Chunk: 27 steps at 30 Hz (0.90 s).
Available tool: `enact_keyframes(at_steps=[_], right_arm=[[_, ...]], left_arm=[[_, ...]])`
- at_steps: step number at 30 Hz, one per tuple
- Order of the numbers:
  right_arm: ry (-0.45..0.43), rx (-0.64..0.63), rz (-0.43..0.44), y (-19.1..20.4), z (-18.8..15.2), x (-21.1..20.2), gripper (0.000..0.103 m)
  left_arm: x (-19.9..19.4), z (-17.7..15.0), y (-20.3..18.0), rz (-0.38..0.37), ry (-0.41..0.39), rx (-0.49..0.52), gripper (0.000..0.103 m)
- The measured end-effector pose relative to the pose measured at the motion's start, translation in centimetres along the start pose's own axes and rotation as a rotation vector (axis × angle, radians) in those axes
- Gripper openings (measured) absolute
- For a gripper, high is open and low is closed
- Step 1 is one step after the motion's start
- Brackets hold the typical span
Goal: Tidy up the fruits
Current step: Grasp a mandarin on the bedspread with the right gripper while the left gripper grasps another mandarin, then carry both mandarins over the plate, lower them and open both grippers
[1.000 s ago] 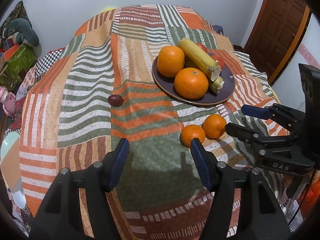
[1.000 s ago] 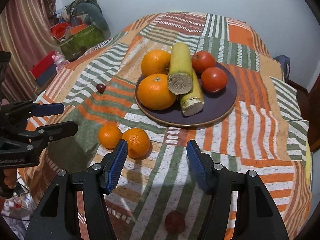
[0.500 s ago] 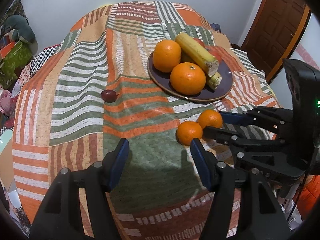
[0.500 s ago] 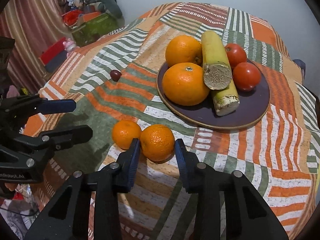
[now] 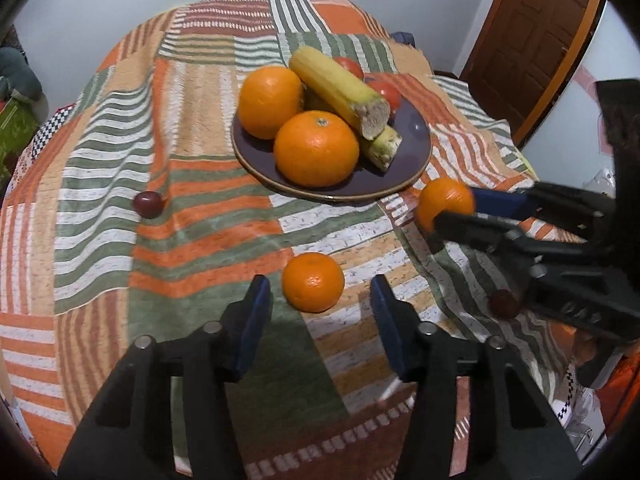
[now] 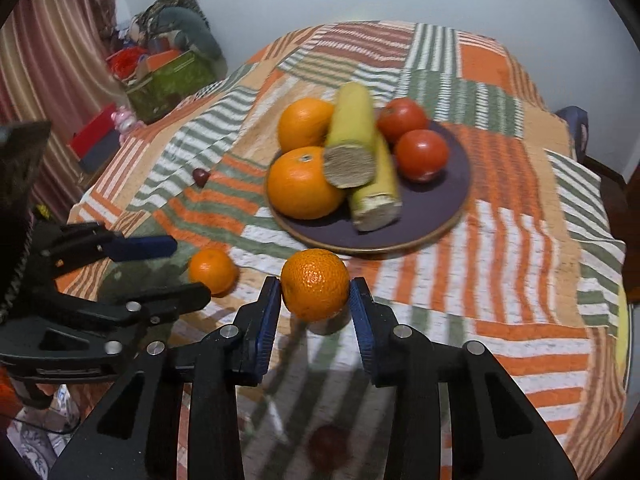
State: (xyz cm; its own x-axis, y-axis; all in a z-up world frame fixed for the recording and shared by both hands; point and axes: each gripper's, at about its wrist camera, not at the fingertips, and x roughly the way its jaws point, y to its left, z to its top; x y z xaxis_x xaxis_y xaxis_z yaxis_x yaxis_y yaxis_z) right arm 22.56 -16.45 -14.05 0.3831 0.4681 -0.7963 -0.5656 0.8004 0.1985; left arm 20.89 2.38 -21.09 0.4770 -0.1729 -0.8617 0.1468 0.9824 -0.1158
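My right gripper (image 6: 315, 300) is shut on a small mandarin (image 6: 315, 283) and holds it lifted just in front of the dark plate (image 6: 456, 184); the same mandarin shows in the left wrist view (image 5: 442, 200). The plate (image 5: 412, 152) holds two big oranges (image 5: 316, 148), two yellow stalk pieces (image 5: 340, 88) and two tomatoes (image 6: 420, 154). A second mandarin (image 5: 313, 281) lies on the cloth just ahead of my open, empty left gripper (image 5: 318, 320), and shows in the right wrist view (image 6: 212, 270).
A small dark red fruit (image 5: 148, 203) lies on the cloth to the left of the plate. Another dark red fruit (image 5: 504, 304) lies near the right gripper, also below it (image 6: 330, 446). The patchwork cloth (image 5: 100, 200) covers the round table. A wooden door (image 5: 532, 36) stands at right.
My right gripper closed around one mandarin and lifted it off the cloth toward the plate. My left gripper moved closer to the other mandarin and stayed open.
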Motion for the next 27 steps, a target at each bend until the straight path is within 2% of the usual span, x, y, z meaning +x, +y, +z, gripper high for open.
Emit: enact_keyframes(at_steps=[3,15,27], right_arm=[[-0.003,0.013,-0.009,-0.7,-0.1,-0.3,0.033],[-0.021,0.041,-0.039,-2.6,0.1,-0.8,0.033],[-0.094,0.041,-0.061,-4.1,2.8,-1.9,0.033]], left_arm=[[1.1,0.1,0.0,0.021,0.015,-0.008,0.035],[0.1,0.5,0.5,0.001,-0.015,-0.029,0.035],[-2.7,5.5,0.3,-0.025,-0.137,-0.027,0.035]])
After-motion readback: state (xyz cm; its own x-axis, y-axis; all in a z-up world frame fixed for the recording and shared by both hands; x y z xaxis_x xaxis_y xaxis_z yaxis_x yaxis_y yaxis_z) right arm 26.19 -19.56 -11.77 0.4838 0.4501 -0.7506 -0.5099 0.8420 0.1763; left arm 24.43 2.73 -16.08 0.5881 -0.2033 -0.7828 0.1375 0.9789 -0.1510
